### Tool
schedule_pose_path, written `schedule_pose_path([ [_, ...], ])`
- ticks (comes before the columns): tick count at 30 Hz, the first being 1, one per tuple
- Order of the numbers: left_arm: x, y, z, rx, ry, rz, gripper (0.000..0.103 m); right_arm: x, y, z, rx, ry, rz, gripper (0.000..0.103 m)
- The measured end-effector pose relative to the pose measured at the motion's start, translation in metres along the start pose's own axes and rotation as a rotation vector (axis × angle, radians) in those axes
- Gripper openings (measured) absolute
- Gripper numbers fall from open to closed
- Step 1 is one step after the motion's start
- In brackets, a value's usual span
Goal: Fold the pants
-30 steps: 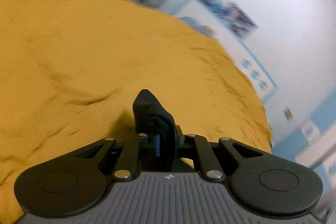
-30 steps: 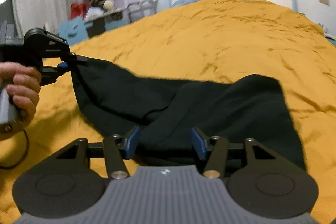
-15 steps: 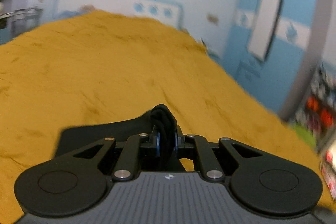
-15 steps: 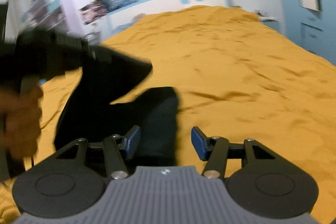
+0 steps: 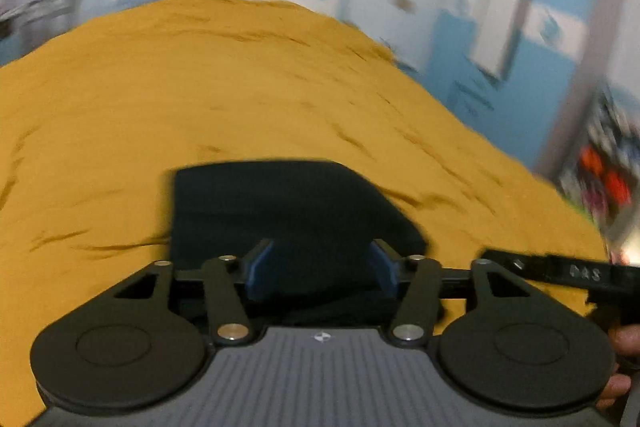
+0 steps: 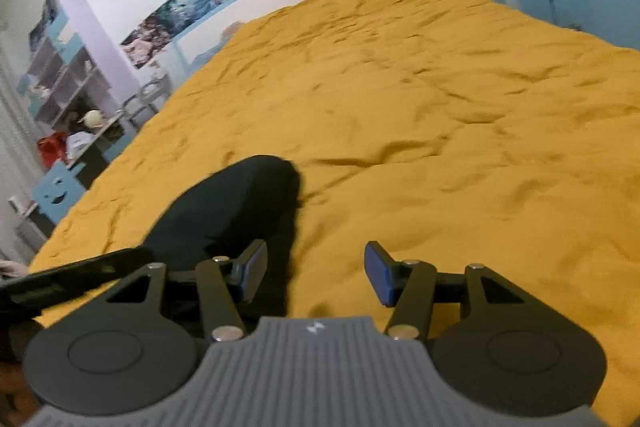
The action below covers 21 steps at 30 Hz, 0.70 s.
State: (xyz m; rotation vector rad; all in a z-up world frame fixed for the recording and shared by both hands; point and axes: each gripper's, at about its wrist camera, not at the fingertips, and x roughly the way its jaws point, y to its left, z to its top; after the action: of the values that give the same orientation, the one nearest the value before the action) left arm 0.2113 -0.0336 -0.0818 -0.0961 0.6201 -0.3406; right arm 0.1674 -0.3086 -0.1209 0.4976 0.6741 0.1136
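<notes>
On the yellow bed (image 5: pixel 168 115) the pants (image 5: pixel 280 211) lay folded, a flat dark block. My left tongs (image 5: pixel 320 265) had just sprung open over them, nothing pinched; my right tongs (image 6: pixel 316 269) gaped empty beside their edge. Best, I judged, to square corners before another fold.

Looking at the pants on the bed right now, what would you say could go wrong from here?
1. The left gripper has just been opening, and the black pants lie between its pads unpinched, so pulling back carelessly might drag the fold open.
2. The yellow bedspread is soft and wrinkled, so the stack may settle unevenly.
3. The right gripper is open over the pants' edge, close beside the left one; the two could bump.
</notes>
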Motion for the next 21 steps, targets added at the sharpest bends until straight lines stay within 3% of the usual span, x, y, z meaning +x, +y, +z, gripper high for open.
schedule_pose_path([
  [5, -0.011, 0.077, -0.009, -0.159, 0.012, 0.144, 0.066, 0.024, 0.032, 0.009, -0.011, 0.041, 0.061, 0.051],
  [9, -0.006, 0.101, -0.018, -0.279, 0.037, 0.09, 0.066, 0.046, 0.058, 0.013, -0.082, 0.067, 0.025, 0.051],
  [12, 0.003, 0.098, -0.02, -0.267, 0.068, 0.075, 0.068, 0.07, 0.066, 0.013, -0.044, 0.117, -0.066, 0.051],
  [16, 0.004, 0.091, -0.028, -0.256, 0.075, 0.07, 0.068, 0.078, 0.07, 0.019, -0.019, 0.134, -0.102, 0.013],
  [17, 0.003, 0.093, -0.028, -0.263, 0.074, 0.064, 0.068, 0.072, 0.069, 0.023, 0.006, 0.123, -0.059, 0.008],
  [21, -0.004, 0.095, -0.027, -0.292, 0.049, 0.024, 0.068, 0.04, 0.046, 0.031, 0.212, 0.115, 0.121, 0.008],
])
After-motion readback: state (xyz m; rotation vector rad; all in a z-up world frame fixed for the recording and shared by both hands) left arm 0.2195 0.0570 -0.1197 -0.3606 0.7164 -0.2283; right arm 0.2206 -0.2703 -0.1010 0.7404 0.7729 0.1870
